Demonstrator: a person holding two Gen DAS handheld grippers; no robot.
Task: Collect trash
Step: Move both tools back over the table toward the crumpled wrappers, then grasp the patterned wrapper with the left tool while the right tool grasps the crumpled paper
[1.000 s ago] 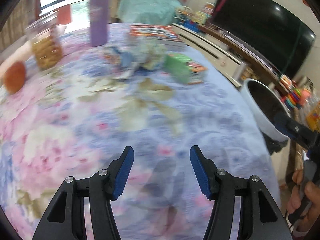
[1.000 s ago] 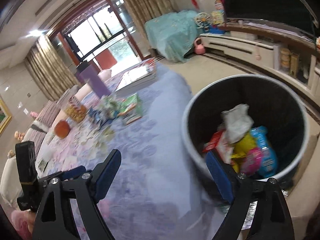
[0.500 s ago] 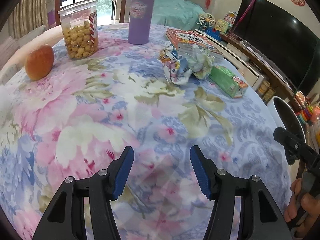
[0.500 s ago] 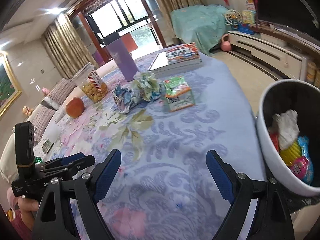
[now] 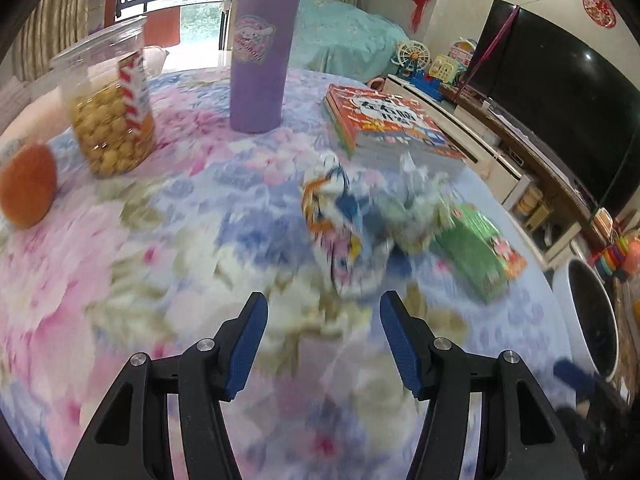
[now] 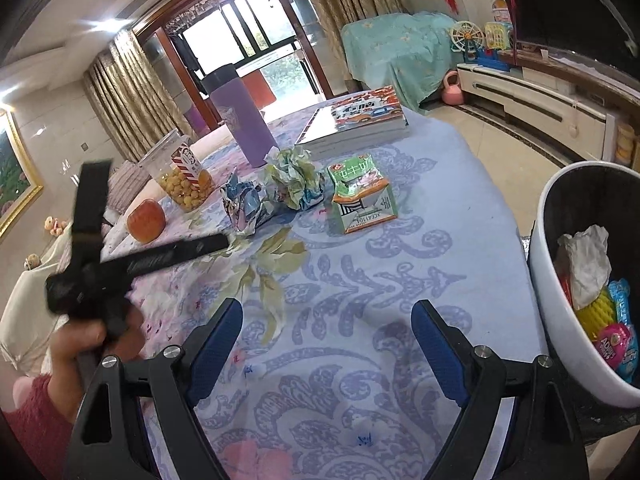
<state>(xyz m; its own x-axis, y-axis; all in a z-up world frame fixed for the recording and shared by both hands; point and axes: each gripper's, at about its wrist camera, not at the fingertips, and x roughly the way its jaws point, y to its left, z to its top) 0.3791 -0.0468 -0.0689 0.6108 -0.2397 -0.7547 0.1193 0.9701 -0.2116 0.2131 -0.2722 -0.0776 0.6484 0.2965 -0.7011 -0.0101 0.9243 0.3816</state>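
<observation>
Three pieces of trash lie mid-table: a crumpled blue-and-white wrapper, a crumpled greenish paper ball and a flat green snack packet. My left gripper is open and empty, just short of the blue wrapper; it also shows in the right wrist view. My right gripper is open and empty over the table's near part. The white trash bin stands off the table's right edge with trash inside.
On the floral tablecloth stand a purple tumbler, a clear jar of snacks, an orange fruit and a stack of books. A TV and a low cabinet are at the right.
My left gripper has moved forward toward the crumpled wrappers, which now look much closer. My right gripper has swung from over the bin back toward the table.
</observation>
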